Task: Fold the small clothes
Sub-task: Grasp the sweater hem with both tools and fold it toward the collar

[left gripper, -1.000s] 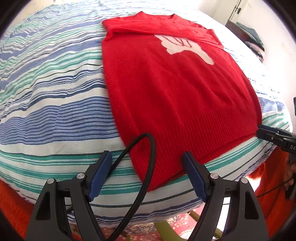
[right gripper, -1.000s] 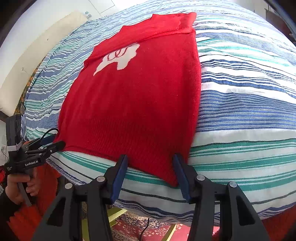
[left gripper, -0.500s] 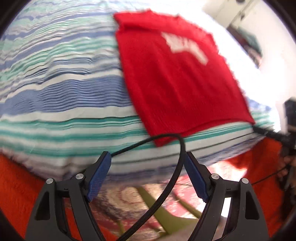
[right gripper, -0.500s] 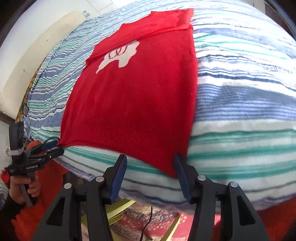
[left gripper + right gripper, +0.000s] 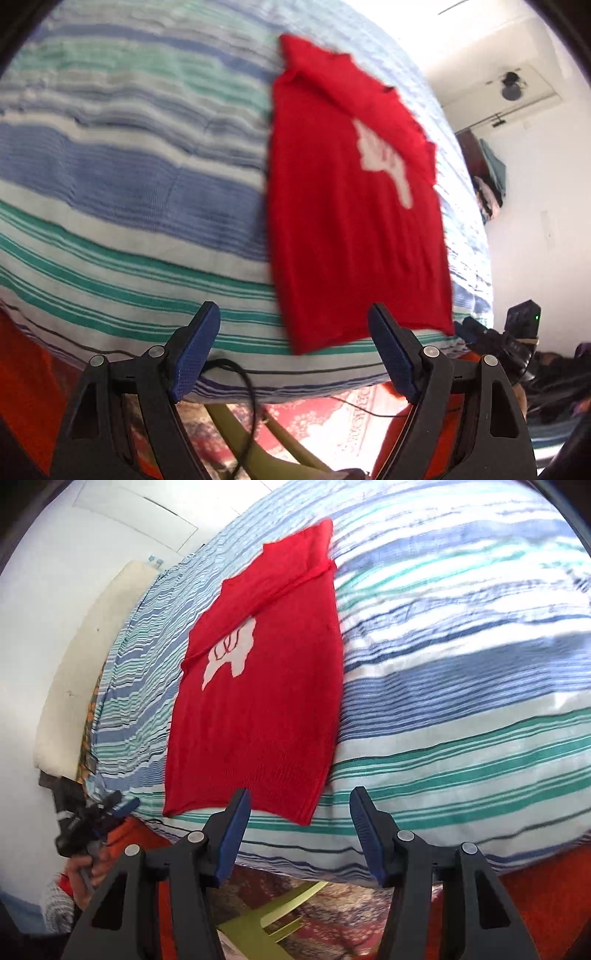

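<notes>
A red knit sweater [image 5: 351,240] with a white motif lies flat on the striped bed cover, its sleeves folded in and its hem at the near edge. My left gripper [image 5: 291,325] is open and holds nothing; it hovers just off the bed edge in front of the hem's left corner. My right gripper [image 5: 300,801] is also open and holds nothing, off the edge in front of the right corner of the sweater [image 5: 258,720]. Neither touches the cloth. Each gripper shows in the other's view: the left gripper [image 5: 96,812] in a hand, the right gripper [image 5: 495,336] at the far corner.
The striped bed cover [image 5: 129,184] drops away at the near edge. Below it stand a green chair [image 5: 277,919] and a patterned red rug. A black cable [image 5: 247,398] hangs under the left gripper. A cream cushion [image 5: 85,664] lines the wall.
Both grippers have drawn back from the hem toward the bed's edge and rolled, so the views tilt. The cable loop no longer lies over the hem. The sweater has stayed in place.
</notes>
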Motion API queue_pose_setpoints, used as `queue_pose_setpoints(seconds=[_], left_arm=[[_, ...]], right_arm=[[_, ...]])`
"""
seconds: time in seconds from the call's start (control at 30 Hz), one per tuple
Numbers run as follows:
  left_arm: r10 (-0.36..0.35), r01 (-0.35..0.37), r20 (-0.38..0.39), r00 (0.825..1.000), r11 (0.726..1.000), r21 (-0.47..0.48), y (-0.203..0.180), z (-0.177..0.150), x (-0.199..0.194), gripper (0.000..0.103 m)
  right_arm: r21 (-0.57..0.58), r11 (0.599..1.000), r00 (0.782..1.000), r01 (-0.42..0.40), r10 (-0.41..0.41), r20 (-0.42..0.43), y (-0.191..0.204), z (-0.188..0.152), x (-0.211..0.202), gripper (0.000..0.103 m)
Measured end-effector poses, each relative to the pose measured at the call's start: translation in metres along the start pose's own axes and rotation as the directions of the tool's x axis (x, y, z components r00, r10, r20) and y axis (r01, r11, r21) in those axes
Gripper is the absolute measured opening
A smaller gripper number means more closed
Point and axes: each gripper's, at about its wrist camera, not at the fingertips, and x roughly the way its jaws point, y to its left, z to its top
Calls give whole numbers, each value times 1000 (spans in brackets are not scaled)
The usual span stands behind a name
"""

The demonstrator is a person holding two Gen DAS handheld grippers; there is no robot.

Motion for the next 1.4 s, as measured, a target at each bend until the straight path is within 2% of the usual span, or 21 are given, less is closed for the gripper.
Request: queue_pose_setpoints(seconds=[0.07,0.2,0.27,0.37,0.4,0.43,0.47,0.5,0.53,0.67,0.77,0.9,1.0,1.23,1.4], left_arm=[[-7,6,-26,1000,1000,-28,7,1,11,82],[-36,36,-53,998,999,-3,2,-1,26,82],[-56,57,-67,996,998,11,-4,-1,30,73],[-88,91,-103,991,996,24,-11,-1,37,40],[-92,96,-118,989,995,27,-13,0,40,15],[-92,97,-130,987,995,34,-16,-1,42,5],[-89,96,-121,989,994,51,-19,-1,39,5],[-96,103,-104,990,992,67,-22,-2,31,3],[-112,119,-90,990,990,72,-24,-1,24,3],[-218,218,8,976,975,42,-33,14,-11,2],[-253,250,105,962,968,38,-46,50,-20,2],[-246,245,186,951,969,31,-57,106,-12,2],[-220,218,227,949,975,36,-69,150,2,2],[-154,155,288,945,988,19,-77,264,42,2],[-104,111,293,950,994,-6,-71,322,75,2]], right_arm=[[9,1000,1000,9,-8,-24,-4,5,11,56],[21,999,998,-29,31,-63,-6,9,28,56],[23,999,996,-32,34,-78,-7,10,33,56],[20,998,994,-61,62,-91,-6,10,36,55],[15,998,993,-64,65,-96,-5,11,39,50],[4,998,992,-60,60,-108,-4,11,43,41],[-12,999,992,-44,42,-121,-2,11,46,32],[-26,999,991,-25,21,-131,-1,10,48,7],[-28,999,992,-21,17,-125,0,9,46,5],[-24,998,998,-60,60,-20,4,14,15,5],[-30,997,994,-70,72,76,9,33,-1,5],[-38,997,972,-63,70,224,18,74,-10,5],[-39,998,954,-49,58,294,27,115,-4,5],[-101,994,933,30,9,359,58,228,33,5],[-126,989,933,77,-27,360,63,301,77,5]])
